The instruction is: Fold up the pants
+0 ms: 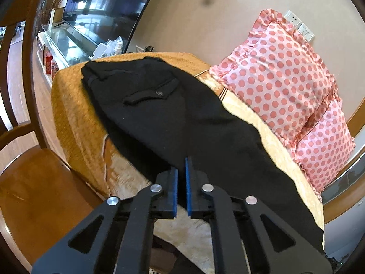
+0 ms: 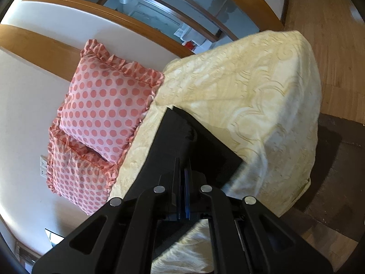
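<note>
My left gripper (image 1: 181, 171) and right gripper (image 2: 182, 171) are each pinched on the black pants (image 1: 159, 105), which lie along the bedspread (image 1: 75, 105) beside the pillows (image 1: 280, 80); soft, limp and light, they look best held at the edges.

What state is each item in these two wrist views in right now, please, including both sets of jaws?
Black pants: spread flat along the bed, back pocket facing up, not yet folded over.
Left gripper: jaws shut at the near edge of the pants.
Right gripper: jaws shut on the pants' cloth.
Polka-dot pillows: stacked, leaning against the wall.
Yellow bedspread: draped over the bed.
</note>
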`<state>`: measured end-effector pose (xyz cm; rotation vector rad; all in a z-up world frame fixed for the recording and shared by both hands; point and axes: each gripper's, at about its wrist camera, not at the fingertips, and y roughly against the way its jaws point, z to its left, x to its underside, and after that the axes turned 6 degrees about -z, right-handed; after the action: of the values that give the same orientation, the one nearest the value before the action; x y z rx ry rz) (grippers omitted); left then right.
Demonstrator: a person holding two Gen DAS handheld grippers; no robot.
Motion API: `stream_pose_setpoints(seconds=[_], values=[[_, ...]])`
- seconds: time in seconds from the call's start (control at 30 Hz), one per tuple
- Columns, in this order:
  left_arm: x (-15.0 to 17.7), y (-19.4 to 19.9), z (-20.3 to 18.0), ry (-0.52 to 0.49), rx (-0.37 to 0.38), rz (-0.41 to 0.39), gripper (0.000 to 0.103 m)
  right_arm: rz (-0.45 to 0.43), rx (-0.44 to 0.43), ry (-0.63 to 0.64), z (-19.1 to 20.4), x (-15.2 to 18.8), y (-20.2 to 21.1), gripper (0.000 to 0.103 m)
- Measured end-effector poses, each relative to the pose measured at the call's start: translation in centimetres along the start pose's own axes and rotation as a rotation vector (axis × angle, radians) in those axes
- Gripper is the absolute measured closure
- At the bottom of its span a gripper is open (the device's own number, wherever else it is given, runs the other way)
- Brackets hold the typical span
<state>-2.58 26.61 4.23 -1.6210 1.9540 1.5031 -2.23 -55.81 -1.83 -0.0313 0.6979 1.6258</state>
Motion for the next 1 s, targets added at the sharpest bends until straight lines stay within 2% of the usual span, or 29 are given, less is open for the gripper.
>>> stream_pose_setpoints(seconds=[0.2, 0.57, 0.67, 0.73, 0.77, 0.8, 0.87, 0.93, 1.0], values=[[1.2, -0.8, 1.1, 0.023, -0.017, 0.017, 0.098, 0.025, 0.035, -0.02, -1.4, 0.5, -0.4, 0.1], [0.4, -0.9, 0.3, -0.01, -0.006, 0.01, 0.098, 0.015, 0.065, 0.009, -1.2, 0.8, 0.8, 0.1], [0.6, -1.2, 0.6, -0.012, -0.011, 0.023, 0.097, 0.022, 0.099, 0.071, -0.5, 0.9, 0.7, 0.099], [1.0, -1.3, 0.4, -0.034, -0.028, 0.027, 0.092, 0.005, 0.133, 0.076, -0.2, 0.7, 1.2, 0.089], [1.1, -1.2, 0.5, -0.04, -0.033, 0.021, 0.09, -0.011, 0.145, 0.08, -0.1, 0.5, 1.7, 0.077], [1.2, -1.0, 0.6, -0.039, -0.032, 0.012, 0.088, -0.03, 0.139, 0.083, 0.0, 0.3, 2.1, 0.059], [1.2, -0.5, 1.0, -0.03, -0.048, -0.015, 0.077, -0.095, 0.164, 0.108, 0.2, -0.3, 3.2, 0.041], [1.0, 0.3, 1.3, -0.032, -0.089, -0.063, 0.065, -0.116, 0.172, 0.129, 0.2, -0.6, 3.3, 0.041], [0.6, 1.1, 1.3, -0.037, -0.113, -0.111, 0.06, -0.101, 0.167, 0.123, -0.1, -0.8, 2.7, 0.044]])
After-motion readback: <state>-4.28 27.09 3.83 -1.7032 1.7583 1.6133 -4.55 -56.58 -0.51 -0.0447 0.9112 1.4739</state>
